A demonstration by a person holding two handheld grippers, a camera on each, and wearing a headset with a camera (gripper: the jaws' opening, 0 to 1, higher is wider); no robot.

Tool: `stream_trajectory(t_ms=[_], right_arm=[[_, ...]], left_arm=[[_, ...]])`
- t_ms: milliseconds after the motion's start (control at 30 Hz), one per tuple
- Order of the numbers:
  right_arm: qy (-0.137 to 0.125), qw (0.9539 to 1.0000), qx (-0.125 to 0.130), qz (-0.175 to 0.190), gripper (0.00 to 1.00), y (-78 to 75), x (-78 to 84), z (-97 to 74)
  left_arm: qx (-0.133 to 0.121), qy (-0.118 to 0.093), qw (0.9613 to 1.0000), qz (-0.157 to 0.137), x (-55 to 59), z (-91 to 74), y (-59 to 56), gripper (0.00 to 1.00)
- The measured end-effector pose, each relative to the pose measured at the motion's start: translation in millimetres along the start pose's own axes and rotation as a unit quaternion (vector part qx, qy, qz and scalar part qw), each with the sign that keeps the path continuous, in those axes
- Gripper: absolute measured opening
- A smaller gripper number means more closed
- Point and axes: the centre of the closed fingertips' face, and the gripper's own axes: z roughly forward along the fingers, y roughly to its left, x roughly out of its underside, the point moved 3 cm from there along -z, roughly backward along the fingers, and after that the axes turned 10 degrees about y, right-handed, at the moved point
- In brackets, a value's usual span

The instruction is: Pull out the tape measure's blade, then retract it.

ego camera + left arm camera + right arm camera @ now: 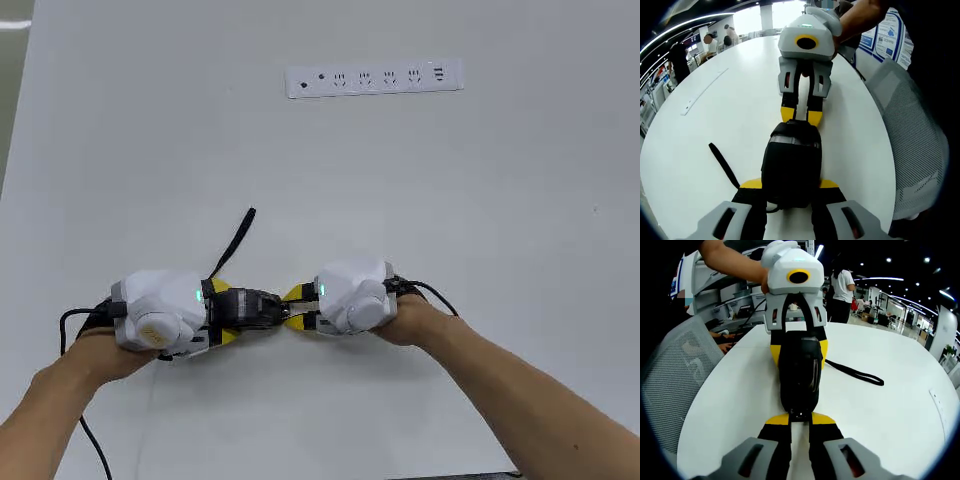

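As the left tool (224, 311) clamps it, the black tape measure (250, 308) looks boxy.

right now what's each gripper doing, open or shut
left gripper: closed, holding the tape measure by its body
right gripper: closed on the blade tip

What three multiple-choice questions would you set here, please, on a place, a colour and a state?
1. Where is the power strip?
A. On the table's far side
B. Between the jaws
C. On the floor

2. What colour is the tape measure?
A. Red
B. Black
C. White

3. How is the left gripper?
A. Open, holding nothing
B. Shut on a pen
C. Shut on the tape measure

1 A, it lies near the far edge; 2 B, its case is dark; 3 C, its jaws press the case's sides.
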Motion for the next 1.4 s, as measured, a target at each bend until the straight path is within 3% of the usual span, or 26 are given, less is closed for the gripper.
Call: stream_trajectory(t_ms=[1400], right_arm=[[0.005, 0.9997, -0.004, -0.022, 0.1, 0.4, 7.0, -13.6]], left_arm=[[-0.005, 0.001, 1.0, -0.005, 2.5, -0.7, -0.4, 0.31]])
